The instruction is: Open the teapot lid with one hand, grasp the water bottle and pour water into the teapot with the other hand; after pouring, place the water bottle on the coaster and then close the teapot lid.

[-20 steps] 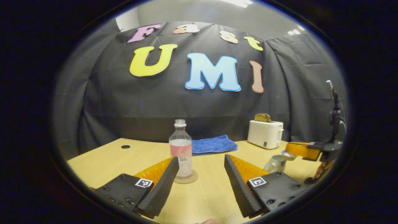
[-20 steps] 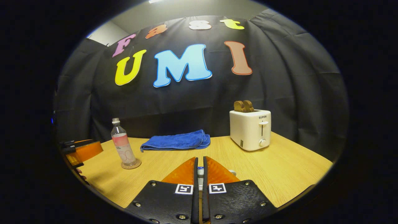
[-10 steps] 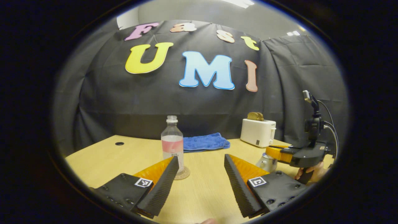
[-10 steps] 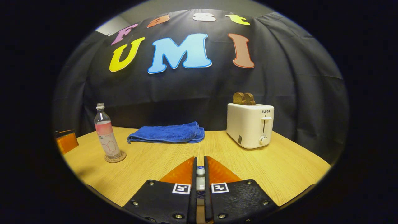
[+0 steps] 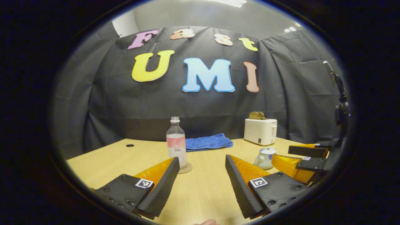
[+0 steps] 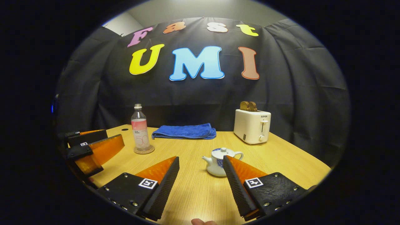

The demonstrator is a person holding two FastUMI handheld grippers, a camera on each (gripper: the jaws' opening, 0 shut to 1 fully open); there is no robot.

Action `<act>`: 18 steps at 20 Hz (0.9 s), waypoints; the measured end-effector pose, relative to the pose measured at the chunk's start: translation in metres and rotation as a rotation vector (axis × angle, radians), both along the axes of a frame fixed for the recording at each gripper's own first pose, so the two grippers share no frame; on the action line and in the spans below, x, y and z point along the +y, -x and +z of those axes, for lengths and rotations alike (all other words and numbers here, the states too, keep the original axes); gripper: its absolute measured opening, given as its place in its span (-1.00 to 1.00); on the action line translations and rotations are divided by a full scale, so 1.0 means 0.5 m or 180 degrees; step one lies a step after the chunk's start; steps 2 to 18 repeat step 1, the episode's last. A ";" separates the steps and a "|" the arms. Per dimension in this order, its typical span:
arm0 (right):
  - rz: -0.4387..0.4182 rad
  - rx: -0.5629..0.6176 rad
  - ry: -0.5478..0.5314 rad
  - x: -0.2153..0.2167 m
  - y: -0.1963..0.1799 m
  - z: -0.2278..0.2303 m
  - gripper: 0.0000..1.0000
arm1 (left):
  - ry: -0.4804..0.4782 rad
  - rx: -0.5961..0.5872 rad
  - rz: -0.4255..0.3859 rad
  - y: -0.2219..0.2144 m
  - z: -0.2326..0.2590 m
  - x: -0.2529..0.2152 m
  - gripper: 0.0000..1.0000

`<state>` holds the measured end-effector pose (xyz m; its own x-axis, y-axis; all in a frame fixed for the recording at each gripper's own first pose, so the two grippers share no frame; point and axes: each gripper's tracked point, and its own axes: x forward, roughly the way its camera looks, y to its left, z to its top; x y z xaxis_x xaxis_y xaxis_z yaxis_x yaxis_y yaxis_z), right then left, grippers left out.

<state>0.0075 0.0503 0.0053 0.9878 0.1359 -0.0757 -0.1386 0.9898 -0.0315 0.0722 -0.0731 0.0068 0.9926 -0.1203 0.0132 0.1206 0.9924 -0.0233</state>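
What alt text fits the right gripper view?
The open right gripper frames a small white lidded teapot on a wooden table; behind stand a clear water bottle on a round coaster, a folded blue towel and a white toaster.

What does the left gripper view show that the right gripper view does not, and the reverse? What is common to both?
Left gripper view: the left gripper from behind, open at the bottom; the right gripper side-on at the right edge, also open; a ceiling light.

Right gripper view: the reverse, with its own fingers at the bottom and the left gripper at the left edge; the teapot with spout and handle plain.

Both: the water bottle upright on the coaster, the blue towel, the toaster, the lidded teapot, the table.
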 end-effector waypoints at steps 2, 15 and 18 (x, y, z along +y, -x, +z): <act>-0.0024 -0.0053 -0.0081 0.005 0.026 0.002 0.73 | -0.0014 -0.0035 0.0003 0.019 -0.001 -0.012 0.99; -0.0024 -0.0053 -0.0081 0.005 0.026 0.002 0.73 | -0.0014 -0.0035 0.0003 0.019 -0.001 -0.012 0.99; -0.0024 -0.0053 -0.0081 0.005 0.026 0.002 0.73 | -0.0014 -0.0035 0.0003 0.019 -0.001 -0.012 0.99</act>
